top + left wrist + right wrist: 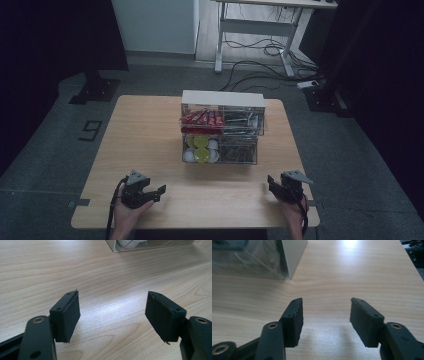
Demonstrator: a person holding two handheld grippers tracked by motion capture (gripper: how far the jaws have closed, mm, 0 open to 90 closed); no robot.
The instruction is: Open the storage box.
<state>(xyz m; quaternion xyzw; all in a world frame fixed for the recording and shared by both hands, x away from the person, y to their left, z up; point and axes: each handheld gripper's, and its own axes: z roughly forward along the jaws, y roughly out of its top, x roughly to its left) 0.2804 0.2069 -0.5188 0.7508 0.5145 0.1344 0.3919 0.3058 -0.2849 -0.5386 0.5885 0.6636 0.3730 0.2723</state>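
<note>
A clear two-tier organizer box (222,127) stands mid-table, its corner showing in the left gripper view (150,245) and the right gripper view (287,257). Its upper tier holds red packets (201,119); green and white round capsules (201,148) fill the lower left compartment, and dark items (239,149) sit in the right one. My left gripper (156,192) (113,315) rests open near the front left edge, nothing between its jaws. My right gripper (274,184) (325,317) is open near the front right edge, also holding nothing.
The wooden table (140,135) has bare surface around the box. Beyond it, on the grey floor, are a white desk frame (255,30), trailing cables (260,65) and a dark stand base (95,90).
</note>
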